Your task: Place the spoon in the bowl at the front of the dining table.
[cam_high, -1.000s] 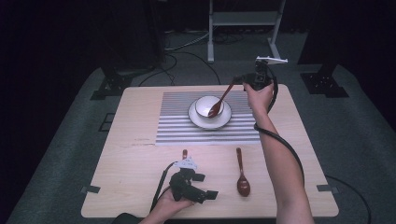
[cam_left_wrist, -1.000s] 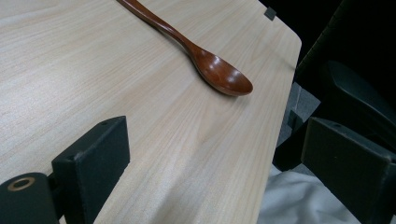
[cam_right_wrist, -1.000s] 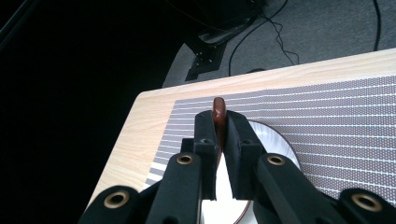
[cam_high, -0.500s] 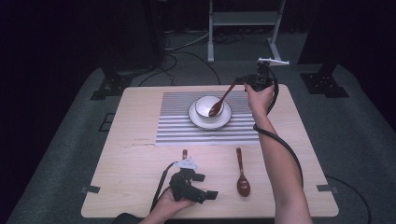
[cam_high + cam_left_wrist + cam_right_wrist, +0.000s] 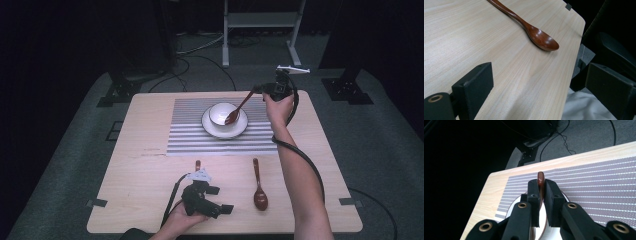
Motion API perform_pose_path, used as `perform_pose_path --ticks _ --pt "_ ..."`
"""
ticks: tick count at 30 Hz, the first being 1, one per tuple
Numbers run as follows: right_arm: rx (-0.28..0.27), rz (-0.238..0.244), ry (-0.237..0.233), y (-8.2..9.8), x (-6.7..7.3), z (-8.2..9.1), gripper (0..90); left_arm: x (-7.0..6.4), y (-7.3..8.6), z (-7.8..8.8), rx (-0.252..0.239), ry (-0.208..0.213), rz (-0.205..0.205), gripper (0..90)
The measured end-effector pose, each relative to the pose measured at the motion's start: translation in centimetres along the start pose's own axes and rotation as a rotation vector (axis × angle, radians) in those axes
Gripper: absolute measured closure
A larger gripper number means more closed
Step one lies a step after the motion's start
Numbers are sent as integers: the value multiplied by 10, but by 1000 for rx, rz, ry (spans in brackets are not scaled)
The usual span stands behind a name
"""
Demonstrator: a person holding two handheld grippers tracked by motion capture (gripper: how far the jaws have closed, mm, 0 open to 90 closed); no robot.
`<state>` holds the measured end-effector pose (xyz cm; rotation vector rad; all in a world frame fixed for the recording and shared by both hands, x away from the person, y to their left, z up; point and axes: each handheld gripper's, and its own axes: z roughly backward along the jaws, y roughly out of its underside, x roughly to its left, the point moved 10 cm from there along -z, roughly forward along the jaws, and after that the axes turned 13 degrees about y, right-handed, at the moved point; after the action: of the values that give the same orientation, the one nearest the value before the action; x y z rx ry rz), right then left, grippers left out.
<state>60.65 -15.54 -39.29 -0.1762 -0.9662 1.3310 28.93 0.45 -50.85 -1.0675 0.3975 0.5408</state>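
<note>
Wooden table (image 5: 150,200), pale grain, standing on grey carpet. The striped placemat (image 5: 190,135) serves as landmark: it covers the far middle of the tabletop.

On the mat's centre, a white plate (image 5: 212,131) with a white bowl (image 5: 220,112) set on it.

Right gripper (image 5: 257,90) is held over the mat's far right corner, the person's hand wrapped round its body, cable looping down along the forearm. Its jaws are pinched narrow on the handle of a wooden spoon (image 5: 239,107); in the right gripper view the handle end (image 5: 540,178) stands up between the two pads, plate rim below them. The spoon slants down from that corner, its head inside the bowl.

Left gripper (image 5: 224,201) lies low near the table's near edge, well short of the mat's near side, gripped by the left hand. Jaws spread wide, nothing between the pads; bare tabletop shows there in the left gripper view.

A second wooden spoon (image 5: 258,186) lies flat on the table, just off the mat's near edge toward its right half, bowl end nearest the person. It is apart from both grippers. A small brown peg-like object (image 5: 198,164) sits just beyond the left gripper; too small to identify.
</note>
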Motion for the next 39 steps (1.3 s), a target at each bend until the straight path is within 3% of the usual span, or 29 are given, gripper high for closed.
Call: perform_pose_path --ticks 26,39 --pt "98 34 46 30 -25 -20 788 -1 0 -1 1 0 2 67" --pt "142 59 48 42 -24 -29 718 -1 1 -1 3 0 2 67"
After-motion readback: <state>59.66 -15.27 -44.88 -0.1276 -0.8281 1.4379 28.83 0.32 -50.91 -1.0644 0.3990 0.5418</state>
